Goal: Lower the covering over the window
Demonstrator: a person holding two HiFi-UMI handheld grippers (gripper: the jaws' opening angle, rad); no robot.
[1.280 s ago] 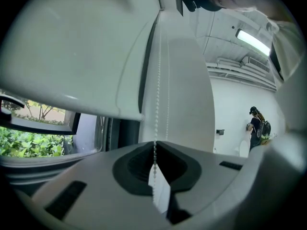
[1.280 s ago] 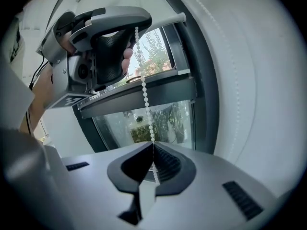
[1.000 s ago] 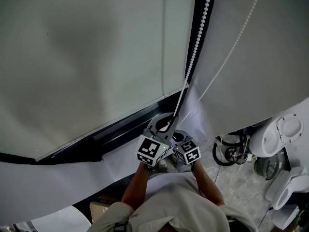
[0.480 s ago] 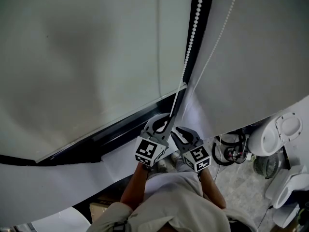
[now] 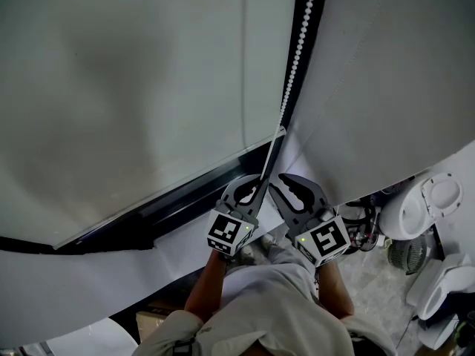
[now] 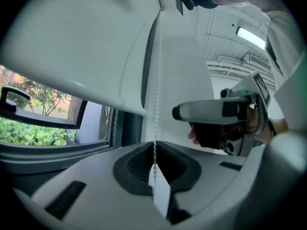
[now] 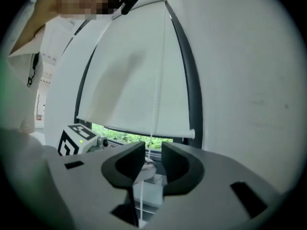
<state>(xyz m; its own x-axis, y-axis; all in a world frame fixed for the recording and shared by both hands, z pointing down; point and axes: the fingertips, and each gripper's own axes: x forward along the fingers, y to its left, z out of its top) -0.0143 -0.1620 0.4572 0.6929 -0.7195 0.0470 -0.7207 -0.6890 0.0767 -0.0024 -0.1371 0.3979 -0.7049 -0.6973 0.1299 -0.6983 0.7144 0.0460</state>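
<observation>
Blind: The roller blind [image 5: 148, 87] is pulled most of the way down the window [image 6: 33, 123]. A strip of glass is left bare under its bottom bar [image 7: 136, 131].
Chain: The bead chain [image 5: 300, 47] is hung down the right edge of the blind, because the blind is moved by it.
Left gripper: The left gripper [image 5: 256, 191] is squeezed tight on the chain low down, so the chain is kept straight (and likely stopped from slipping back).
Right gripper: The right gripper [image 5: 277, 182] has just been opened wide. The chain is seen in its gap but is not pinched, so a new grab higher up is probably being got ready.
Left gripper view only: The green plants [image 6: 29, 133] outside are shown, and the right gripper is shown from the side.
Right gripper view only: The bottom bar and the bare strip are shown straight on.
Head view only: Both grippers are shown side by side.
</observation>
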